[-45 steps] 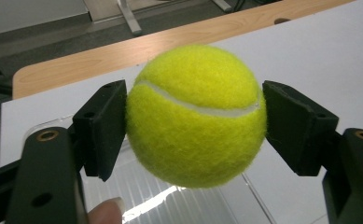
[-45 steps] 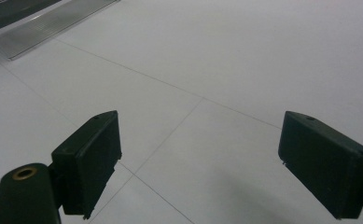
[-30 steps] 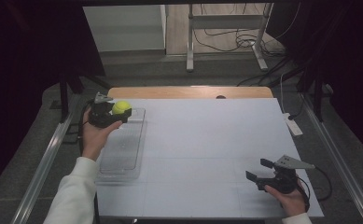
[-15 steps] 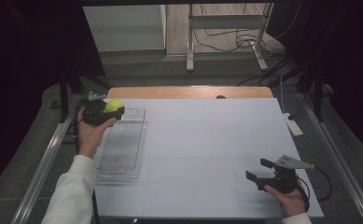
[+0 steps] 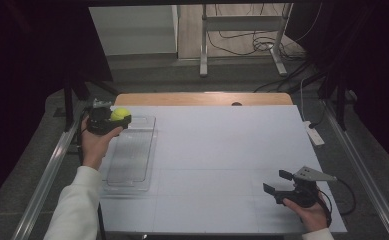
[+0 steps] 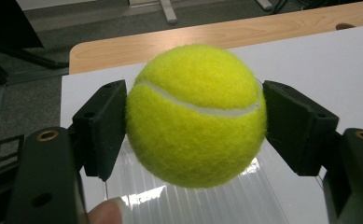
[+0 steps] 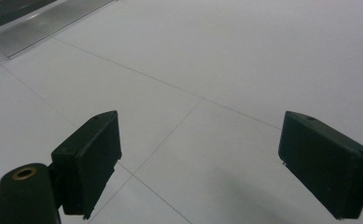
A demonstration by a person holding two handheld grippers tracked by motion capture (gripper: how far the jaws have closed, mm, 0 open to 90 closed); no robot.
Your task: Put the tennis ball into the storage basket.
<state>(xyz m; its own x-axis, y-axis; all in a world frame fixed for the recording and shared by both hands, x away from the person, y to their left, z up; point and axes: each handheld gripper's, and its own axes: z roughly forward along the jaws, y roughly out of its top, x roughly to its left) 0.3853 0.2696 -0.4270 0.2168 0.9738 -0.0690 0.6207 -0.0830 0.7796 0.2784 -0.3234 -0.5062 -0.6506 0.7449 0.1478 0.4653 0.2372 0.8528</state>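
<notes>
the left gripper (image 5: 113,121) is clenched on a fuzzy yellow-green tennis ball with a white seam (image 6: 195,114). in the left gripper view the two black pads press on the ball from both sides, and the ball bulges out above and below them. a fingertip of the person (image 6: 109,212) shows at the bottom edge of that view. in the high view the ball (image 5: 120,114) is held in the air at the far left corner of the white table top (image 5: 222,150), over the far end of a clear, ribbed plastic tray of long rectangular shape (image 5: 132,152). the tray lies flat along the left side of the table. the left hand (image 5: 96,142) comes in from a white sleeve (image 5: 77,205).

the right gripper (image 5: 277,181) is released: its jaws stand wide apart with nothing between them, only the bare white surface below. it rests low at the near right corner of the table, well apart from the ball and the tray. a grey three-cornered plate (image 5: 313,174) sits on top of it.
</notes>
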